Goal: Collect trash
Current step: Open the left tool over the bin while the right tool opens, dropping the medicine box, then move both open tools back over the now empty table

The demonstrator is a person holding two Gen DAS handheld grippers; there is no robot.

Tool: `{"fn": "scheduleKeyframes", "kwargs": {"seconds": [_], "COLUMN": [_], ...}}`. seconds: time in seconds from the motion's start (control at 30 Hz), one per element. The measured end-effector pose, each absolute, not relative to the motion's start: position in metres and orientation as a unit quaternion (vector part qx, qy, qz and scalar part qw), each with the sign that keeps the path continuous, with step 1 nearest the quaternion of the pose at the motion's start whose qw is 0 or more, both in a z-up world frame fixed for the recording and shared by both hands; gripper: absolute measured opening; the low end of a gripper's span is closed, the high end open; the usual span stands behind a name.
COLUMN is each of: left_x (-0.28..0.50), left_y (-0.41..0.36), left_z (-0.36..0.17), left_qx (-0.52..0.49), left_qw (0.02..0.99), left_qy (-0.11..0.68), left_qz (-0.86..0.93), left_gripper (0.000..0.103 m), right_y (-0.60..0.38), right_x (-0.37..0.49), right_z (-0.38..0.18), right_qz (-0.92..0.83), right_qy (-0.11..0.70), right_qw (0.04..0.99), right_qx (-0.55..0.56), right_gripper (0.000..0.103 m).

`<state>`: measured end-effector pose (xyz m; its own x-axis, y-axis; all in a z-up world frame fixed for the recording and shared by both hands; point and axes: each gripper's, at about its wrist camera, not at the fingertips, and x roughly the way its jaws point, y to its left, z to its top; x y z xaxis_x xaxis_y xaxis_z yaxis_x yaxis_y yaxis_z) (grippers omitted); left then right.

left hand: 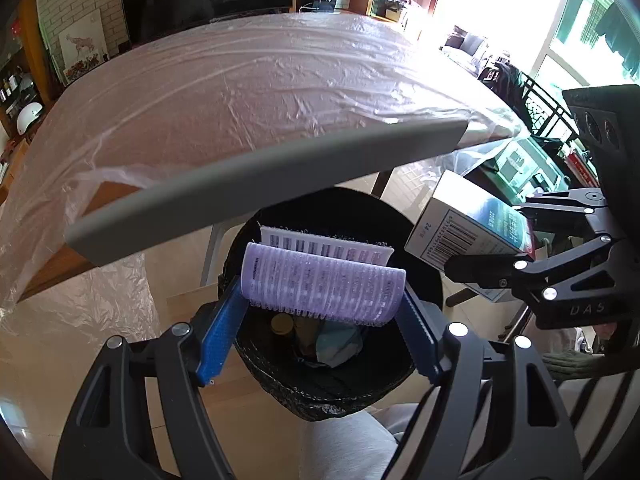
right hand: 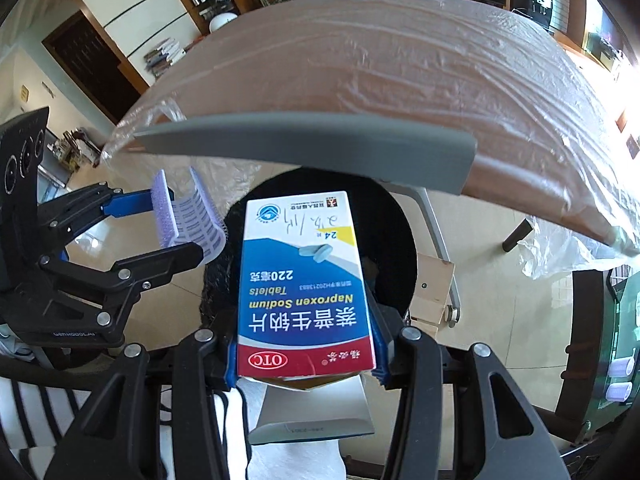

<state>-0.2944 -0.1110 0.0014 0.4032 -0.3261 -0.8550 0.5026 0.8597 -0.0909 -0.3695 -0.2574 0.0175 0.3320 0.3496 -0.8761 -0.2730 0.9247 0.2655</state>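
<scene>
Wooden table (left hand: 240,92), top wrapped in clear plastic film (left hand: 280,60) that hangs loose past the edges at 9 and 3 o'clock; a grey strip (left hand: 260,184) edges the near side. Tiled floor (left hand: 48,352) below carries 1 black-lined trash bin (left hand: 320,396) at 6 o'clock, under the table's near edge, with trash inside.

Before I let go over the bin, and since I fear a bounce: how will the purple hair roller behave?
The purple hair roller looks hollow, so probably light. Its bristly surface likely clings to the left gripper pads. Being cylindrical, it may roll on landing.
</scene>
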Motion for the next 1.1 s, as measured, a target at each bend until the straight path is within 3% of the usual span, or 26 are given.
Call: {"fn": "scheduleKeyframes", "kwargs": {"seconds": [0.63, 0.73, 0.83, 1.1], "left_x": [-0.276, -0.276, -0.274, -0.272], "left_y": [-0.121, -0.12, -0.117, -0.11], "left_z": [-0.048, -0.049, -0.049, -0.031], "left_qx": [0.117, 0.113, 0.105, 0.079], "left_qw": [0.813, 0.813, 0.812, 0.814], "left_qy": [0.523, 0.521, 0.526, 0.523], "left_qz": [-0.227, -0.232, -0.231, -0.238], "left_gripper": [0.073, 0.077, 0.086, 0.086], "right_y": [-0.243, -0.243, -0.246, -0.257], "right_x": [-0.346, -0.349, -0.349, -0.355], "right_z": [-0.033, -0.032, -0.027, -0.009], "right_qz": [0.174, 0.172, 0.169, 0.165], "right_qy": [0.576, 0.571, 0.571, 0.563], "right_qw": [0.798, 0.802, 0.804, 0.809], "right_qx": [-0.004, -0.001, 0.004, 0.03], "right_gripper": [0.047, 0.067, 0.07, 0.072]}}
